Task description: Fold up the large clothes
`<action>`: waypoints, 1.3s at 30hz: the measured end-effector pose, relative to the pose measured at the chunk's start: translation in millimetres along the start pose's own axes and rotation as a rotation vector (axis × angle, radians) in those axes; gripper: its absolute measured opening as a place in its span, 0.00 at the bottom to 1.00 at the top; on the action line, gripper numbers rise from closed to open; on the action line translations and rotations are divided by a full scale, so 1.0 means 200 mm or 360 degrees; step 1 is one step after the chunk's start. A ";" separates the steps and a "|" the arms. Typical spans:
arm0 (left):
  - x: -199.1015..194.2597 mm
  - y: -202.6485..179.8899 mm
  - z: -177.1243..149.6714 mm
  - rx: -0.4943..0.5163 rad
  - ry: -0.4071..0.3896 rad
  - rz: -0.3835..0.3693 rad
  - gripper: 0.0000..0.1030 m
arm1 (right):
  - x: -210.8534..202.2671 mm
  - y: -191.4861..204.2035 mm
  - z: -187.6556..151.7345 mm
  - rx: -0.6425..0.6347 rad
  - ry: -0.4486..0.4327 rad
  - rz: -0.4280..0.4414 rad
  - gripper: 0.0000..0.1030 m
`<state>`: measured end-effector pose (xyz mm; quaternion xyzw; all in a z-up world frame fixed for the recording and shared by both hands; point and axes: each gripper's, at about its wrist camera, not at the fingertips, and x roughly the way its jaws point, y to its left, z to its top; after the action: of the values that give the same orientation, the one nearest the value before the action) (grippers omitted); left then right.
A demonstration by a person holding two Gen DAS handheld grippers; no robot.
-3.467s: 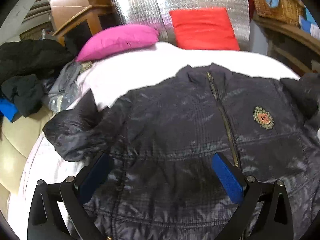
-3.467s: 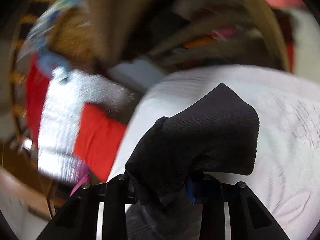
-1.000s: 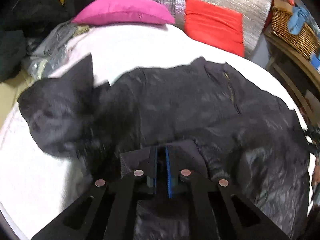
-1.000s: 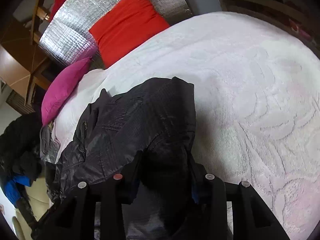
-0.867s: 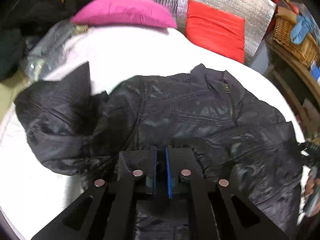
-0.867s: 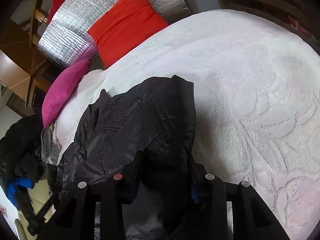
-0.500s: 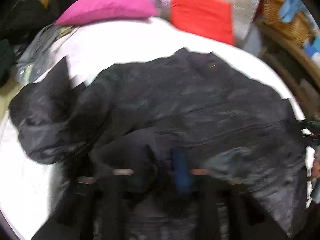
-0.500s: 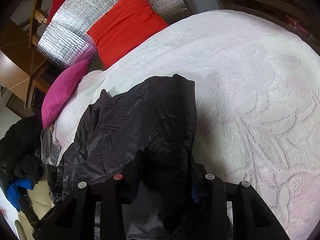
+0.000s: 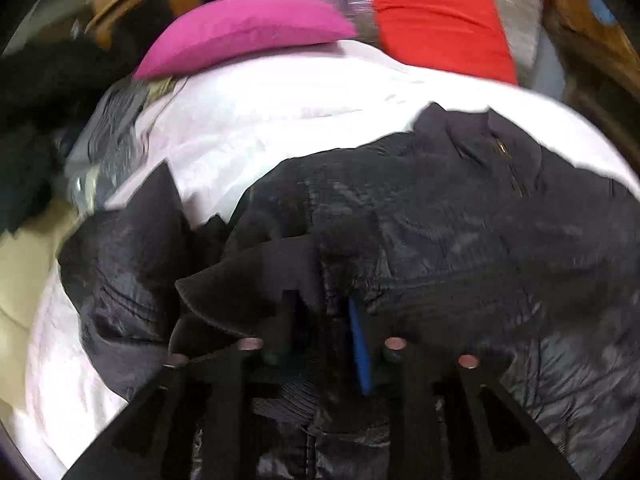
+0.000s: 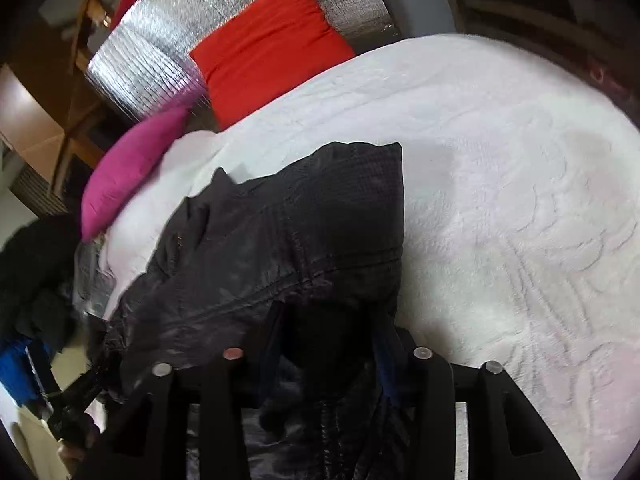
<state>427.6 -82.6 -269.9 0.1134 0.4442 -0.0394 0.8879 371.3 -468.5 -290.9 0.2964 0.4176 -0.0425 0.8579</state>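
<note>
A dark quilted jacket point(image 9: 440, 220) lies zip-up on the white bed cover point(image 9: 280, 112), its left sleeve bunched at the bed's left edge. My left gripper point(image 9: 320, 320) hovers low over the jacket's middle with its jaws opening. A ribbed cuff point(image 9: 248, 276) drapes over the left finger, and the blue pad point(image 9: 360, 352) shows bare. In the right wrist view the other sleeve is folded in over the jacket point(image 10: 288, 240). My right gripper point(image 10: 328, 340) has a thick bunch of that sleeve filling the gap, and its jaws are starting to open.
A pink pillow point(image 9: 248, 28) and a red cushion point(image 9: 440, 24) lean on a silver padded panel point(image 10: 168, 52) at the head of the bed. Dark clothes point(image 9: 36, 112) are piled off the left side. Bare white cover point(image 10: 500, 160) spreads right of the jacket.
The left jaws, shut on the cuff a second ago, have parted and the cuff has slumped onto the left finger. The left view swung slightly. The right view is almost unchanged.
</note>
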 end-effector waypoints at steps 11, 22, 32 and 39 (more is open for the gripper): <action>-0.30 0.13 -0.05 -0.0065 -0.0164 0.0014 0.72 | -0.26 0.12 0.02 -0.0091 -0.0311 0.0055 0.64; -0.43 0.66 -0.19 -0.0446 -0.0325 0.0069 0.78 | -0.06 0.33 -0.07 -0.0282 -0.0040 -0.0076 0.58; -0.33 1.06 -0.32 -0.0848 -0.0209 0.0150 0.81 | 0.19 0.52 -0.21 -0.0550 0.0218 -0.0117 0.59; -0.18 1.28 -0.42 -0.1165 -0.0060 0.0061 0.81 | 0.05 0.55 -0.17 -0.0492 0.0080 0.0039 0.58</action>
<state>384.2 184.2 -247.2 -0.2042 0.4101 0.1368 0.8783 389.5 -357.9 -263.6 0.1670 0.4368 0.0402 0.8830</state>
